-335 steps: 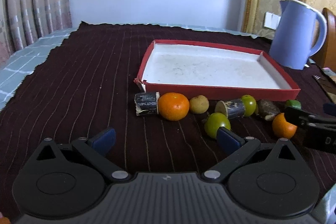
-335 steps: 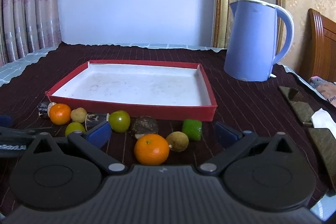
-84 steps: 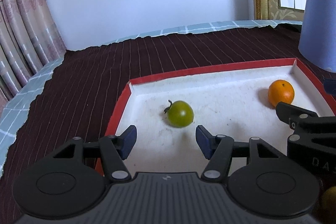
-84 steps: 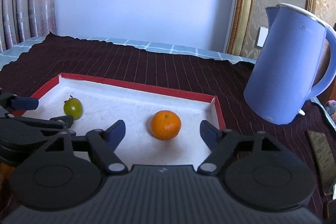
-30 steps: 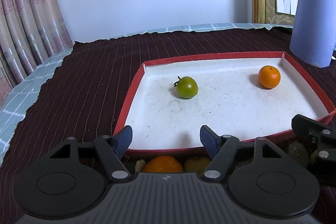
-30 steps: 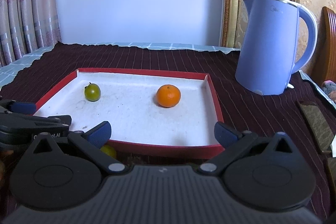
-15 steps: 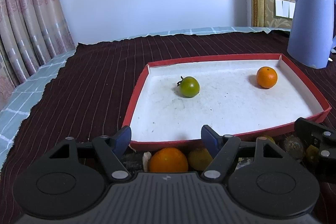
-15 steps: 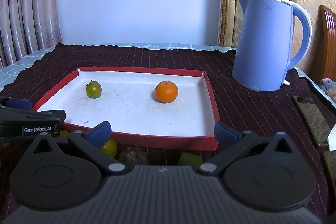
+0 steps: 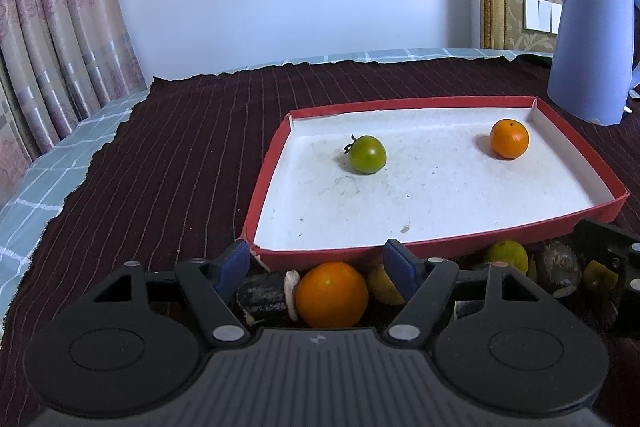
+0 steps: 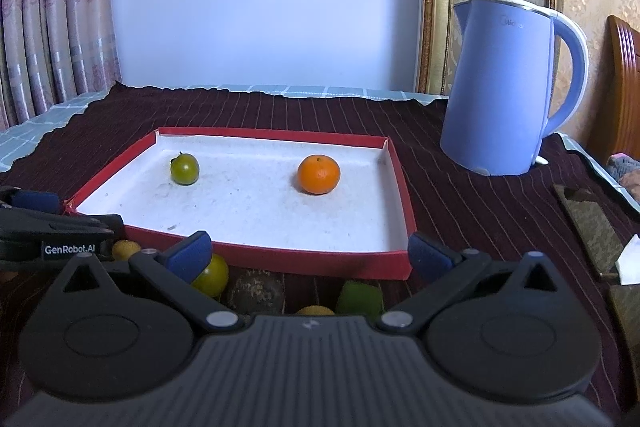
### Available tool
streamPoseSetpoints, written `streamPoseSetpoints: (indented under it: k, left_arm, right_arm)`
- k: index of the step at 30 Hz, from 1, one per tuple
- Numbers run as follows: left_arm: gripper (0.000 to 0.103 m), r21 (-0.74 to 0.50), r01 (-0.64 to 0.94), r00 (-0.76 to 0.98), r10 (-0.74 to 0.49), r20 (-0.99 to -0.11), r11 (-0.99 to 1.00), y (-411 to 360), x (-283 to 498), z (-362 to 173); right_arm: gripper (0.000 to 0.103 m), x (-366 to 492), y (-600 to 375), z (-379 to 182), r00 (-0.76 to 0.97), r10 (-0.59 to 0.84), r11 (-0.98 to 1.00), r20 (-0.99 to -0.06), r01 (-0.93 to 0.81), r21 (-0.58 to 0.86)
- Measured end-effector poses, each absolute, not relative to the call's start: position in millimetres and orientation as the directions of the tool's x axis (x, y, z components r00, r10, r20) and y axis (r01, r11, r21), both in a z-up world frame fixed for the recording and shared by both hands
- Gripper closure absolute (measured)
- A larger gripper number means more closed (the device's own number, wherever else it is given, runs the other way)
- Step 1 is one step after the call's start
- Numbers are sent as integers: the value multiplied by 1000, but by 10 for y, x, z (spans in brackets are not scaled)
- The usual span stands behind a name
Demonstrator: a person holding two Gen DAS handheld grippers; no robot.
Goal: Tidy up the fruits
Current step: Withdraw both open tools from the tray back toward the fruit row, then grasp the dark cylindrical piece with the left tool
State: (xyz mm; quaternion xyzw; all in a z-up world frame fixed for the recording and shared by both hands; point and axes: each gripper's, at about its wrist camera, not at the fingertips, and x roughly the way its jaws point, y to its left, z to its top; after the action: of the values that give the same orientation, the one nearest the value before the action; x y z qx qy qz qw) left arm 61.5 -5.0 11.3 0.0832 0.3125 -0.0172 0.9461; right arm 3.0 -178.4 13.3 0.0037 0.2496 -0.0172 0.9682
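A red tray (image 9: 448, 245) (image 10: 280, 261) with a white floor holds a green tomato (image 9: 367, 154) (image 10: 184, 168) and an orange (image 9: 509, 139) (image 10: 319, 174). Several fruits lie in a row on the cloth before the tray's near wall. My left gripper (image 9: 318, 263) is open and empty above a second orange (image 9: 331, 294) and a dark cane piece (image 9: 264, 297). My right gripper (image 10: 308, 253) is open and empty above a yellow-green fruit (image 10: 212, 277), a brown fruit (image 10: 258, 291) and a green piece (image 10: 358, 297).
A blue kettle (image 10: 506, 87) (image 9: 592, 47) stands to the right behind the tray. Dark flat objects (image 10: 588, 223) lie at the right table edge. The dark striped cloth (image 9: 160, 167) covers the table; curtains (image 9: 48, 27) hang at the left.
Both grippers have drawn back from the tray and lowered toward the row of fruits in front of it. More of the loose fruits show between the fingers. Both stay open.
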Motion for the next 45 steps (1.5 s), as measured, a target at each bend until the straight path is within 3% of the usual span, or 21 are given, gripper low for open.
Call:
streamPoseSetpoints:
  k: [26, 45]
  left_arm:
    - [30, 98, 131, 812, -51, -581, 986, 514, 300, -23]
    - [30, 85, 96, 790, -24, -613, 992, 608, 489, -191]
  right_arm:
    - [0, -187, -1760, 23, 880, -4, 999, -476, -17, -39]
    - [0, -182, -1734, -48, 874, -13, 998, -485, -22, -67]
